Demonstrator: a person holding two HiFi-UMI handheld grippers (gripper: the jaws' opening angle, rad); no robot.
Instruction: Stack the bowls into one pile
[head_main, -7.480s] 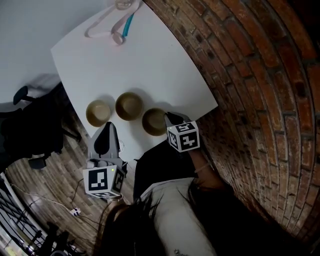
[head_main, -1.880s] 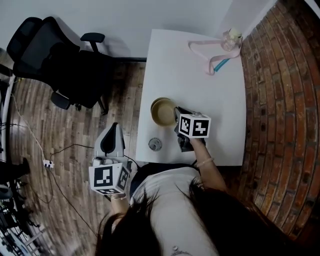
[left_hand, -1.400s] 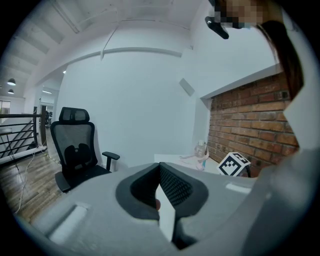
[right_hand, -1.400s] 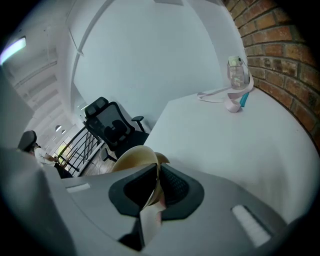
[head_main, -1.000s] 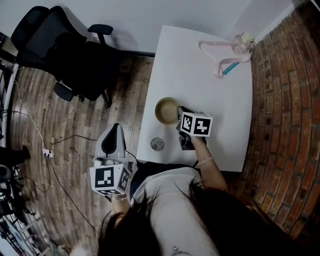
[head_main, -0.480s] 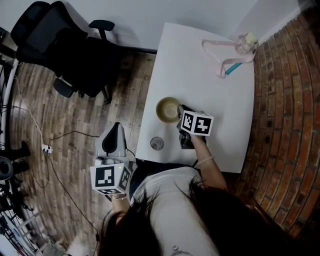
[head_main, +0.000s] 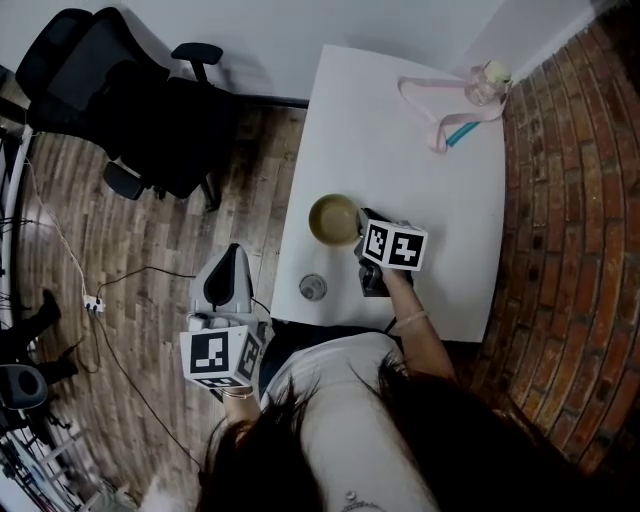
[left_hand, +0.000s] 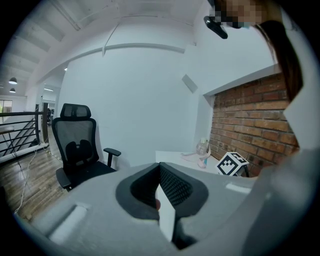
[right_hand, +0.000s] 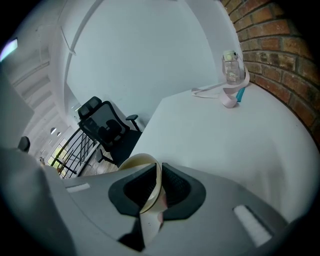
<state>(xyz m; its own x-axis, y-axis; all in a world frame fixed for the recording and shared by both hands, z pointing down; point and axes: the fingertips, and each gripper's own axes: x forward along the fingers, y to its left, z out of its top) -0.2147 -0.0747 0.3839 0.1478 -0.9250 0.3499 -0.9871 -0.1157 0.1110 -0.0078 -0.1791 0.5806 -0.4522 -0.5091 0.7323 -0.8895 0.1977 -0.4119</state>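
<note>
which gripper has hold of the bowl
The right gripper: its jaws are shut on the tan bowl rim, on the table. The left gripper is shut on nothing, beside the table.

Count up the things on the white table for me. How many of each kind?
Bowl pile: 1 (bowls in it cannot be counted from above)
Small round grey thing: 1
Glass jar: 1
Pink strap: 1
Blue stick: 1
Total: 5
</note>
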